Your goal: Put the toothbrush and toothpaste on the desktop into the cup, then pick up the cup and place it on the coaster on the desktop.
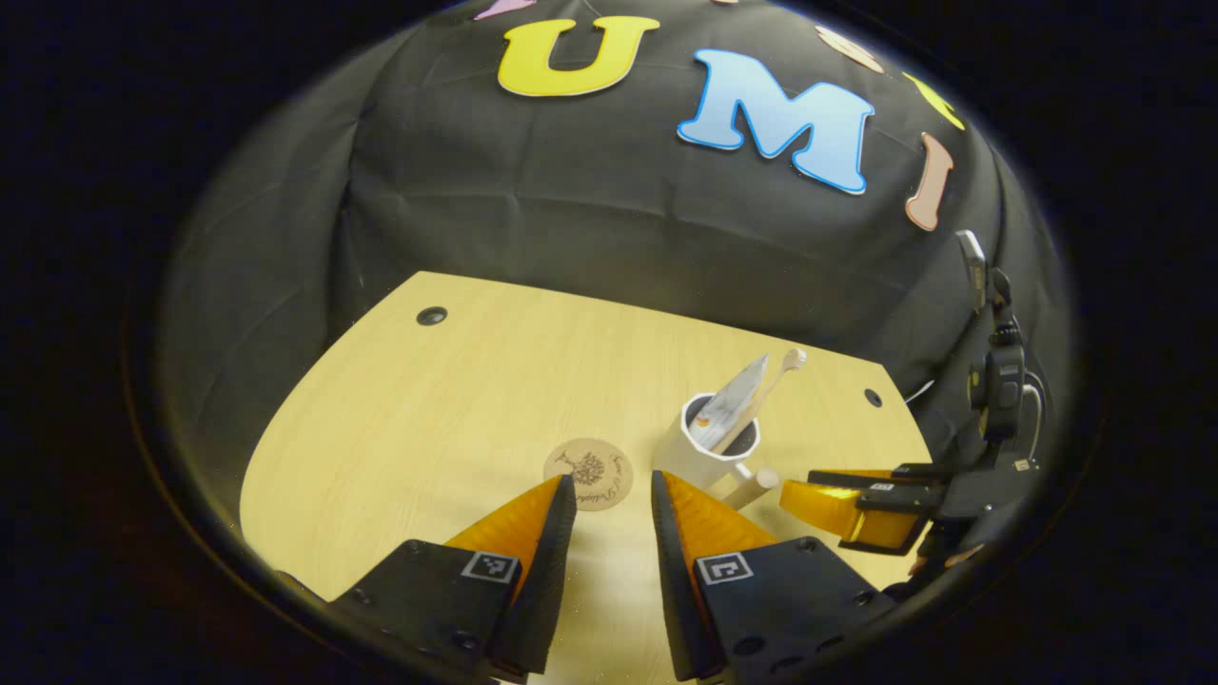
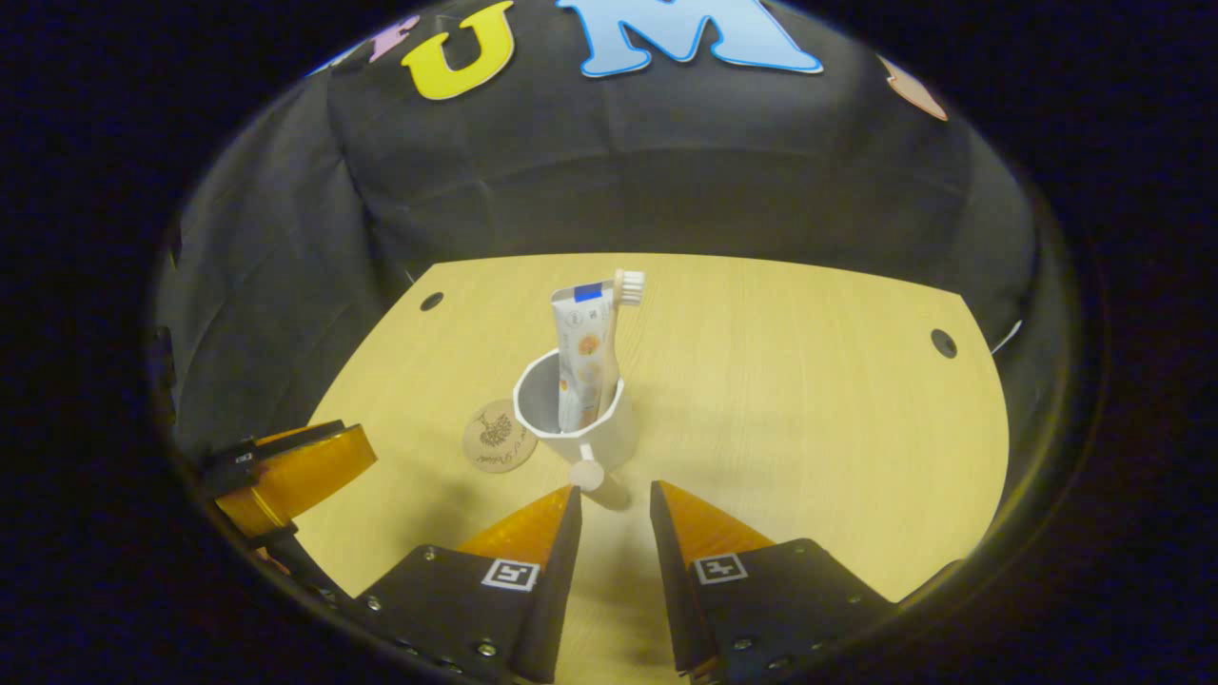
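A white cup stands upright on the wooden desk, with a toothpaste tube and a toothbrush standing in it. Its wooden handle points toward my right gripper, which is open, its tips just short of the handle. A round wooden coaster lies bare beside the cup, to its left. In the left gripper view, my left gripper is open and holds nothing, just short of the coaster. There the cup is to the right, with the right gripper at its handle.
The desk has small dark holes near its back corners. Black cloth walls close in behind and at the sides. The left gripper hovers at the left edge of the right gripper view, near the coaster.
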### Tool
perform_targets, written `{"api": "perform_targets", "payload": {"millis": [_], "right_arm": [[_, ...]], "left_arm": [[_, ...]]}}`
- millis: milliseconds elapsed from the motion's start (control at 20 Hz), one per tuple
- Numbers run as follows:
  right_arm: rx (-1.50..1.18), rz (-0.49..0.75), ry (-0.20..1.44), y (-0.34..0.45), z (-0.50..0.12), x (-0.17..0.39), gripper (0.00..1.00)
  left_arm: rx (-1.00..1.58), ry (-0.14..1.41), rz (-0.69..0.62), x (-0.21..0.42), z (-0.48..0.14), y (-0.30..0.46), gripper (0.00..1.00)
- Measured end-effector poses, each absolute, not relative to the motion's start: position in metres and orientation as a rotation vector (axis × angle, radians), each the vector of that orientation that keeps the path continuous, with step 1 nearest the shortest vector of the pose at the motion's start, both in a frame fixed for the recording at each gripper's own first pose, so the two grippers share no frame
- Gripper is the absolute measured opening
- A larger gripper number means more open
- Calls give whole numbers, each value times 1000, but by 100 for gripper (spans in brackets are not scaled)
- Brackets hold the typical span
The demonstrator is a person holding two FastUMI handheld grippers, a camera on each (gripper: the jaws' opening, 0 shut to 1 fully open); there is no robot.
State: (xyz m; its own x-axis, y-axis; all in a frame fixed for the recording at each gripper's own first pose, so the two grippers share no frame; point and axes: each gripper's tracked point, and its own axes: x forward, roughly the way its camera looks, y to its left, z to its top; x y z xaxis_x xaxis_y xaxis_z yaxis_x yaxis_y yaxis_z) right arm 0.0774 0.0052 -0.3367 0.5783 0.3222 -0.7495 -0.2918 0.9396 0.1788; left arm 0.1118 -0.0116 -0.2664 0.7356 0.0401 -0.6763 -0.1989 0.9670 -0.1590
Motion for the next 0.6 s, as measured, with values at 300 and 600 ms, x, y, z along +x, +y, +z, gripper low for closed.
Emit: {"api": "perform_targets", "payload": {"millis": [300,600], "right_arm": [[-63,413,956,22,-360,86,49],[-177,448,1015,32,-374,95,44]], "left_arm": [[-235,757,179,94,-278,11,54],[-263,775,232,80,-286,35,54]]}}
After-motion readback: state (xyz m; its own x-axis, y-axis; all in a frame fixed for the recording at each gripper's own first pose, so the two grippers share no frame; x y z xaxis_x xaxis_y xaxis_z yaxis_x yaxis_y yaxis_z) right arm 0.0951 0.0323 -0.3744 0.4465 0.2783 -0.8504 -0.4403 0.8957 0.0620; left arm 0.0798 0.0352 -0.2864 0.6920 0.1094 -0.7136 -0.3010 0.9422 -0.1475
